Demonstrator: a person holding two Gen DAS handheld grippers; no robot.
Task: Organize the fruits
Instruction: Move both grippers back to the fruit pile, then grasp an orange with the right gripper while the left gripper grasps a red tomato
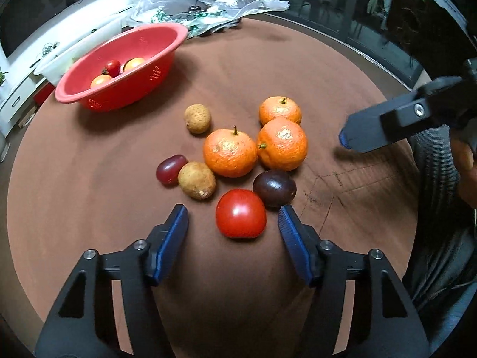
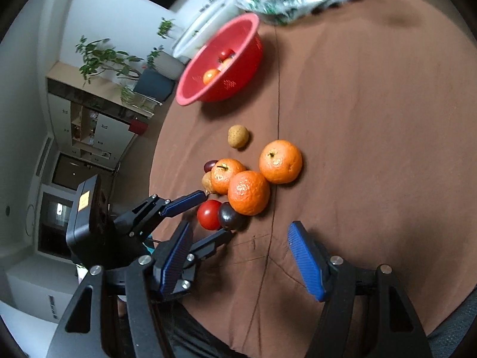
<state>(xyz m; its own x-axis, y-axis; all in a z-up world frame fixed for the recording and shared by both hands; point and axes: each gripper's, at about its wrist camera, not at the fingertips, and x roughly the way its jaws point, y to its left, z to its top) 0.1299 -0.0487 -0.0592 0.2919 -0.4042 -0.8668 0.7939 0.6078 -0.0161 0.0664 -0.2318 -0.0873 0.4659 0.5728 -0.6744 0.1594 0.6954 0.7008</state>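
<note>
Fruit sorting: only a little done, most of the pile is left

Three small fruits sit in the red basket (image 1: 119, 59) at upper left of the left wrist view. Eight more are loose on the brown table (image 1: 298, 59) mid-frame: three oranges (image 1: 229, 153), two longans (image 1: 196, 180), a tomato (image 1: 241, 213) and two dark fruits. The left gripper (image 1: 233, 226) is spread wide around the tomato, not touching it. The right gripper (image 2: 240, 252) is also wide, holding nothing, low in its view.
</note>
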